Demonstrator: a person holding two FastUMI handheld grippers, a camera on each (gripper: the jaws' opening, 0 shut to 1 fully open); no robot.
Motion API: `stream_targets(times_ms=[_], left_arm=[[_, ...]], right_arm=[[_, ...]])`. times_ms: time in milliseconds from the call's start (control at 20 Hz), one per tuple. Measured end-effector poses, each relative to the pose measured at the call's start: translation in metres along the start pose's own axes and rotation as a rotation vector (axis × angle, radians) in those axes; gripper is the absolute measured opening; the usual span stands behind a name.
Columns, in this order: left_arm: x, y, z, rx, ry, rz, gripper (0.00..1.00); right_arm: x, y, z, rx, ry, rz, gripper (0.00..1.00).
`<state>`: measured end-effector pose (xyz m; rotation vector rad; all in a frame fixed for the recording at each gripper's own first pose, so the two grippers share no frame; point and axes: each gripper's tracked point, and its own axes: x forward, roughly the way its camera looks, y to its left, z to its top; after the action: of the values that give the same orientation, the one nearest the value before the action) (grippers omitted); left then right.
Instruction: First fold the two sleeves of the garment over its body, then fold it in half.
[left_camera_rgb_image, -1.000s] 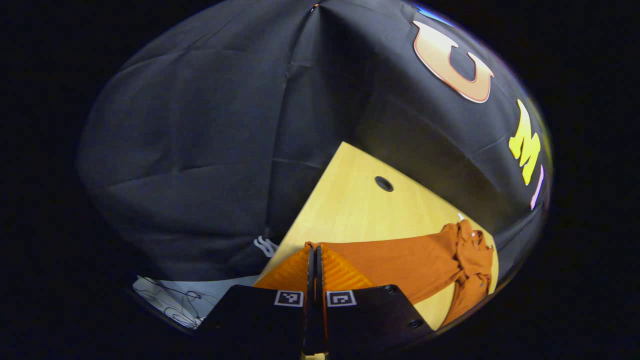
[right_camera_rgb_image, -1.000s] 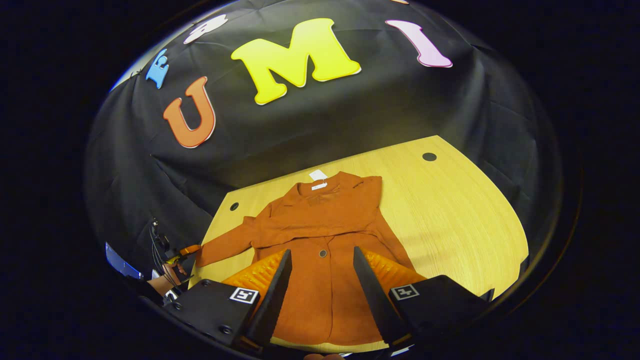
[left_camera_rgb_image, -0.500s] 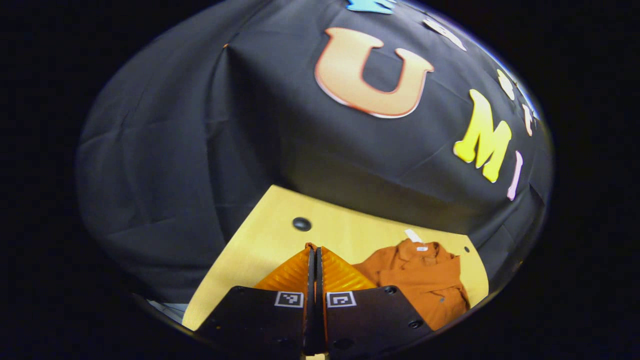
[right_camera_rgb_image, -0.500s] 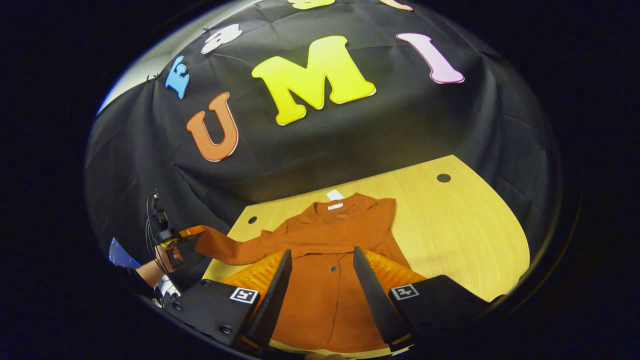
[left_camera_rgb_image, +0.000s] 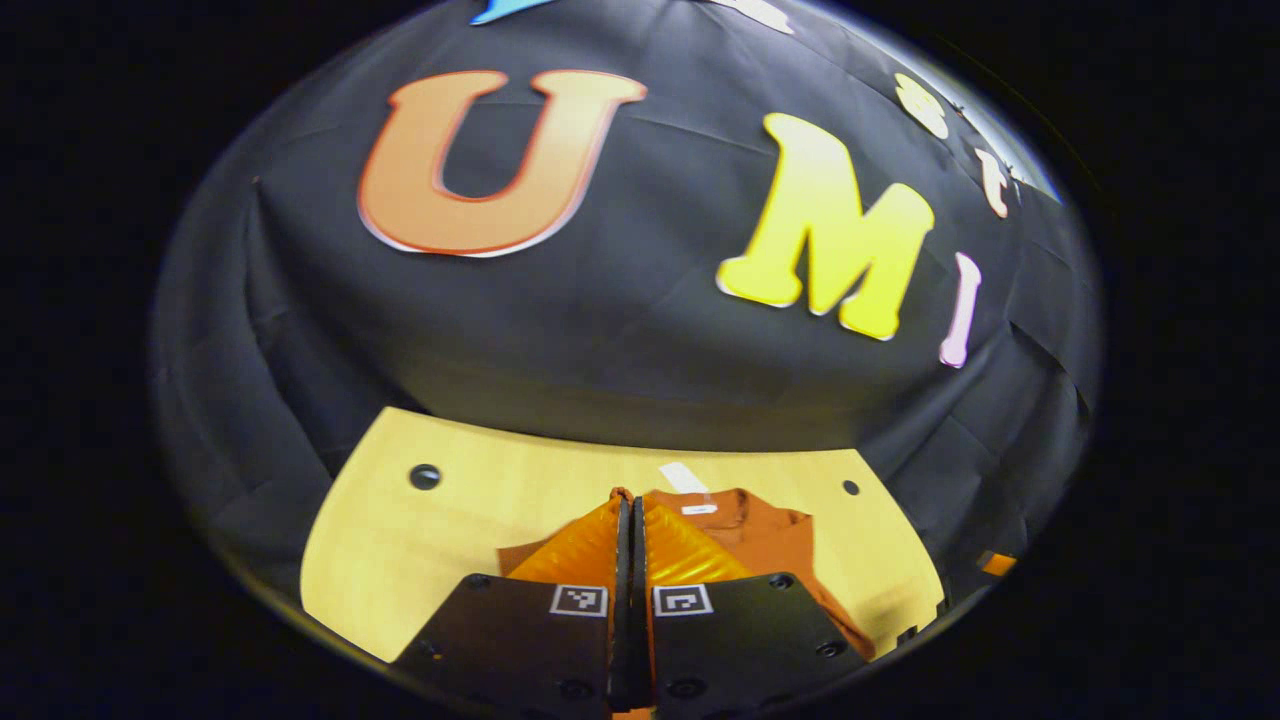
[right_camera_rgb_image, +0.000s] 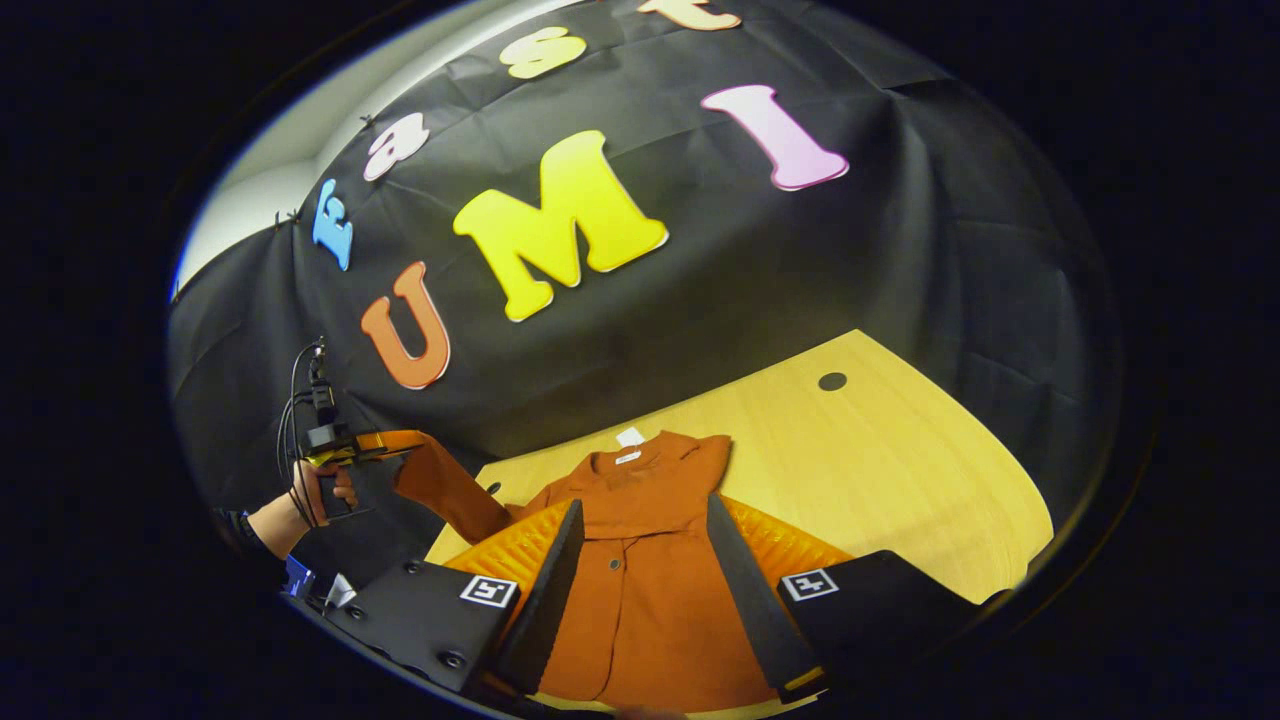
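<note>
Garment (right_camera_rgb_image: 650, 580) soft, limp, orange, flat on desk (right_camera_rgb_image: 900, 450) | left gripper (right_camera_rgb_image: 395, 443) clamped on lifted sleeve (right_camera_rgb_image: 450, 490) cuff | right gripper (right_camera_rgb_image: 640, 580) jaws apart above hem | likely best held at edges

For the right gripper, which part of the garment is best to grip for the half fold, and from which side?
Probably the hem of the garment, nearest the open right gripper, approached from the table's near edge: the body lies flat, collar far away.

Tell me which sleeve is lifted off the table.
The left gripper's sleeve, pinched at the cuff and raised; the other lies folded over the garment.
</note>
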<state>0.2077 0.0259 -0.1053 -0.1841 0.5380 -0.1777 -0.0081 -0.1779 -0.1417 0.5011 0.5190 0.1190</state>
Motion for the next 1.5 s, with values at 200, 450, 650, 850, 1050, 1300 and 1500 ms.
stream_targets(times_ms=[200,450,650,850,1050,1300,1500], left_arm=[[0.042,-0.096,-0.019,0.106,0.062,-0.084,0.03],[0.107,-0.186,-0.081,0.166,0.175,-0.194,0.03],[0.156,-0.234,-0.129,0.204,0.263,-0.268,0.03],[0.206,-0.257,-0.179,0.295,0.332,-0.293,0.03],[0.254,-0.254,-0.216,0.365,0.291,-0.215,0.03],[0.242,-0.257,-0.234,0.316,0.292,-0.193,0.37],[0.224,-0.241,-0.21,0.293,0.203,-0.123,1.0]], right_arm=[[-0.017,-0.049,0.015,0.047,-0.036,-0.037,0.8],[-0.051,-0.108,0.023,0.087,-0.057,-0.139,0.81],[-0.083,-0.15,0.022,0.116,-0.063,-0.247,0.81],[-0.106,-0.168,0.011,0.128,-0.046,-0.325,0.81],[-0.116,-0.161,0.003,0.069,-0.021,-0.362,0.81],[-0.113,-0.133,0.008,0.012,-0.008,-0.345,0.81],[-0.1,-0.101,0.02,-0.075,-0.025,-0.316,0.8]])
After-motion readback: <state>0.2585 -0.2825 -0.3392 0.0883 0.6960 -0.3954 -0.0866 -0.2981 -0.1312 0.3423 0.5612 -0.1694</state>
